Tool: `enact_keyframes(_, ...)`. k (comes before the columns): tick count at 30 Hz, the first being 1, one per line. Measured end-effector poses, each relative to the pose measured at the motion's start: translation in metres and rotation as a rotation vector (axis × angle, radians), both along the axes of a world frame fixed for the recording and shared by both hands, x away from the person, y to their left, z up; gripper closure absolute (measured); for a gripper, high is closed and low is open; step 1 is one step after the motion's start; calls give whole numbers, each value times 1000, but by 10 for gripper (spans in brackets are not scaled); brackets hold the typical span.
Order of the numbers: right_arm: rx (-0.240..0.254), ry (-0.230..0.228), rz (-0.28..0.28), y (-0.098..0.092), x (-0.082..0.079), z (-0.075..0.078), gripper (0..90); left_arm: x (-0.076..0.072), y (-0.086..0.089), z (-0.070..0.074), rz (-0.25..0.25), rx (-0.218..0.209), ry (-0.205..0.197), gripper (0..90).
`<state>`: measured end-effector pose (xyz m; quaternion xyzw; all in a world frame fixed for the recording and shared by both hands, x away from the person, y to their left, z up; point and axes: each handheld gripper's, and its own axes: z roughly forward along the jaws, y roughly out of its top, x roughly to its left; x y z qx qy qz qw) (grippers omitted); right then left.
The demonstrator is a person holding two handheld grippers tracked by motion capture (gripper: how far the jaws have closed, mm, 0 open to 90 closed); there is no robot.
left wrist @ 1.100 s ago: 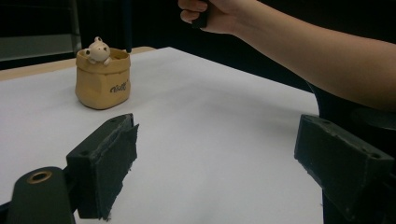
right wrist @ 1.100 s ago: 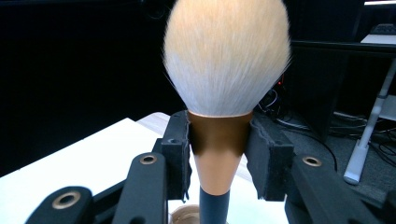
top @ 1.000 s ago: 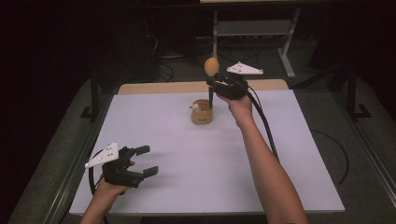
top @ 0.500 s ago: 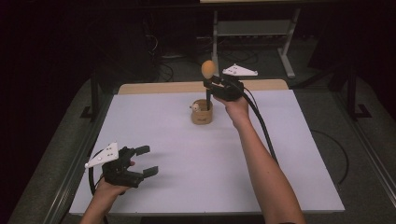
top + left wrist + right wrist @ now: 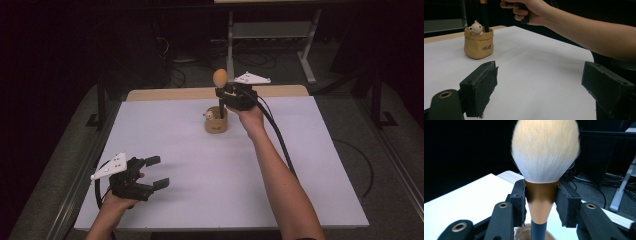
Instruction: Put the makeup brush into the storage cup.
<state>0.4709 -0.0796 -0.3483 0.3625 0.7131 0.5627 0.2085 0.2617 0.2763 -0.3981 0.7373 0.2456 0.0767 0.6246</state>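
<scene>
one brush (image 5: pixel 220 78) now lower into holder (image 5: pixel 216 125)

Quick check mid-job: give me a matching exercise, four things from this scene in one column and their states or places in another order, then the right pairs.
Things:
1. right claw
2. left claw
3. brush
4. tan cup

States or places:
A. open, nothing between its jaws, near the table's front left
B. upright, handle end down in the cup
C. shut on the copper collar below the bristles
D. stands on the white table, a small figure at its rim

Pairs: 1-C, 2-A, 3-B, 4-D
</scene>
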Motion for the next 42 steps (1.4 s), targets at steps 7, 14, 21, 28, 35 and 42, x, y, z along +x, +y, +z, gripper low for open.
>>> enact_keyframes(7,-12,14,8,2,1,-4,607,0,0,0,-1,-1,0,127)
enact_keyframes(14,-40,45,27,3,4,-9,348,0,0,0,-3,-2,-3,127)
enact_keyframes(21,-52,65,18,-2,3,-9,284,0,-2,0,-8,5,-4,127)
enact_keyframes(28,-56,68,27,-3,-2,-5,273,0,-2,0,-7,5,-4,127)
enact_keyframes(35,-63,88,39,-8,-6,-6,219,0,-2,-1,-5,3,2,127)
enact_keyframes(42,-65,76,55,-17,-15,-5,145,1,-2,-2,-5,9,4,127)
